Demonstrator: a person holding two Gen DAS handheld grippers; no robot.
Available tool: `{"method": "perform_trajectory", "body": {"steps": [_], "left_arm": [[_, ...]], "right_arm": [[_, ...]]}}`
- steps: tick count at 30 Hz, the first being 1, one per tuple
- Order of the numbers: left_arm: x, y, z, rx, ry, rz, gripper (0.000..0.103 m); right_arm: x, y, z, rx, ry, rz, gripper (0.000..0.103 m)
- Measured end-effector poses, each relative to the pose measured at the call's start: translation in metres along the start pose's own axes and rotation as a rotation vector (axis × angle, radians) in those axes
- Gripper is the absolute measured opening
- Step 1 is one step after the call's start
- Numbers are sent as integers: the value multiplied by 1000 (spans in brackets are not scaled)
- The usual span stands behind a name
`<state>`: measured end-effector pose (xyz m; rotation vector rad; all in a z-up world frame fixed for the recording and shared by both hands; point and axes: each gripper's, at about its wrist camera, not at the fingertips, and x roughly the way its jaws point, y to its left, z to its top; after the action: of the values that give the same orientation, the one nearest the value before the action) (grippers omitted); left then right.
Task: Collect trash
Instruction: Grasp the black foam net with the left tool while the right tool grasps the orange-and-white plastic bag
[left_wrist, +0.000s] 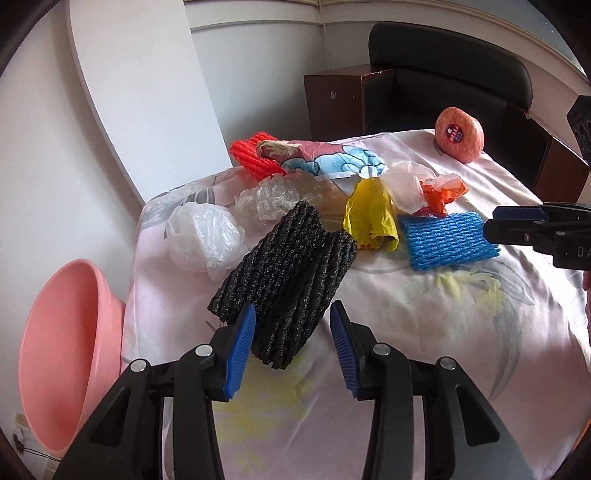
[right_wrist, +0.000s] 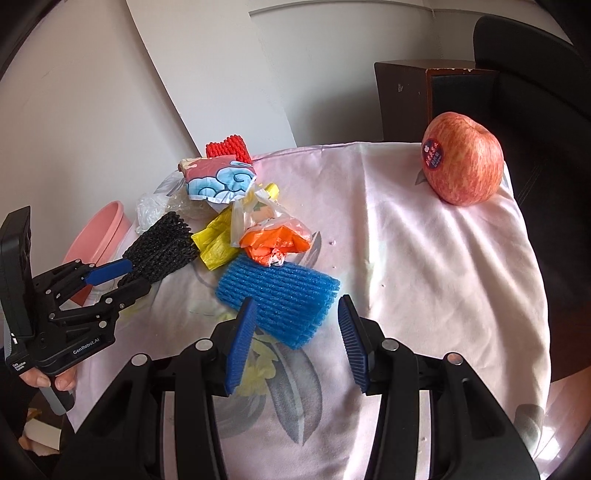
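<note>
A black foam net (left_wrist: 291, 280) lies on the cloth-covered table (left_wrist: 424, 350). My left gripper (left_wrist: 292, 347) is open with its near end between the fingers; it also shows in the right wrist view (right_wrist: 162, 251). A blue foam net (right_wrist: 280, 295) lies in front of my open right gripper (right_wrist: 295, 345), its near edge between the fingers. Behind lie a yellow bag (left_wrist: 371, 214), an orange bag (right_wrist: 273, 243), a white bag (left_wrist: 203, 236), bubble wrap (left_wrist: 269, 201), a patterned wrapper (left_wrist: 325, 158) and a red foam net (left_wrist: 251, 153).
A pink basin (left_wrist: 70, 354) stands left of the table, below its edge. A red apple (right_wrist: 463, 164) with a sticker sits at the table's far right corner. A dark cabinet (left_wrist: 340, 99) and black chair (left_wrist: 454, 66) stand behind the table. A white board (left_wrist: 140, 92) leans on the wall.
</note>
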<state>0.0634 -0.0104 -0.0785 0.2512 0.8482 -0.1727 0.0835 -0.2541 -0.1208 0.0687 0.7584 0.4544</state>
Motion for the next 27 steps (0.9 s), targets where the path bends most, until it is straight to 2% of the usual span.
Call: {"method": "perform_trajectory", "body": {"steps": [3,4,5,9,15,16,17,19,22,27], "left_arm": [[4,1,-1,-6,13,8,22],[5,1,0,-10,14,7,13],[4,2,-1,-17,14,2,10],[-8,5,-3,-54,-5,-38,9],[-35,11,-10,-124,-42,-63,9],[-38,12,-11,-135,-47,-63,9],[-41,14,-13,-145,-51,-63,9],[-46,15,-15,-161,-58,-61,9],[-53,19,-19,-183,-68,-59,9],[-61,22,-24,-205,-77,-62,9]], "right_arm": [[9,-1,9,-27,12,-4,47],[13,-1,12,-35,18,-9,47],[16,-2,13,-39,24,-10,47],[31,-4,17,-49,58,-16,47],[31,-2,12,-38,50,21,47],[29,-1,10,-33,47,27,46],[27,1,7,-32,46,33,40],[22,7,1,-32,45,43,34],[12,18,-10,-26,36,67,30],[0,39,-25,-22,44,118,29]]}}
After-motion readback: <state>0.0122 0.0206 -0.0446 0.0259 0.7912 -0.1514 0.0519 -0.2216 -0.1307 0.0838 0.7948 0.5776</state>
